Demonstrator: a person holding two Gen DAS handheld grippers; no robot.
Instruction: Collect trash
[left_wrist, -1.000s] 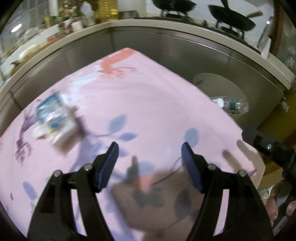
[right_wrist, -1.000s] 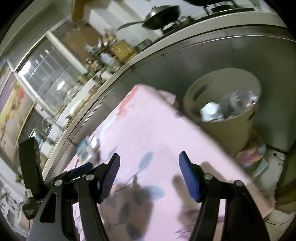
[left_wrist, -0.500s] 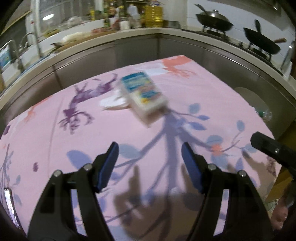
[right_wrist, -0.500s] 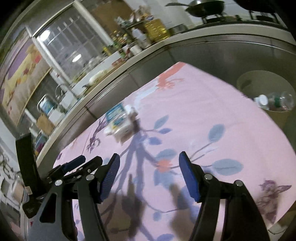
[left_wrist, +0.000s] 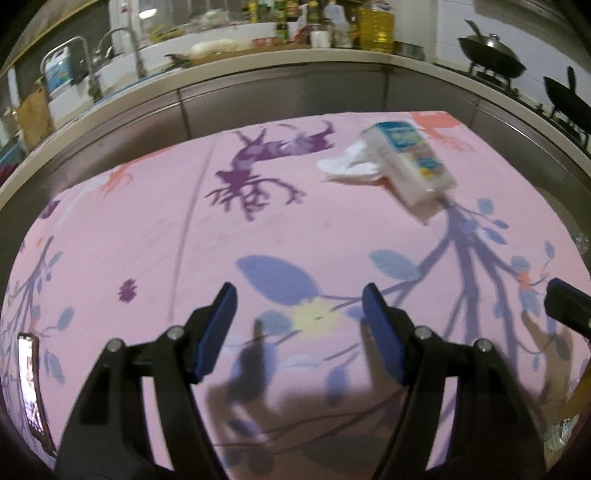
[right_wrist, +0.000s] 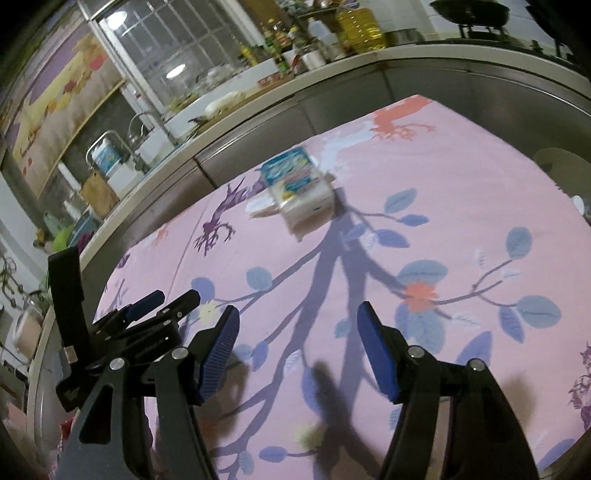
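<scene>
The left gripper has its 2 blue pads spread wide with nothing between them, only the pink flowered cloth beneath. The right gripper is likewise released, its 2 pads apart and empty over the same cloth.

The tissue pack lies well ahead of the left fingers and off to their right, on the far part of the cloth, tilted and blurred; a crumpled white tissue touches its left side. In the right wrist view the pack sits well ahead of the fingers, roughly in line with the gap between them, with the white tissue at its left.

A phone lies at the cloth's near left edge. Beyond the cloth runs a steel counter with bottles and 2 dark pans.
</scene>
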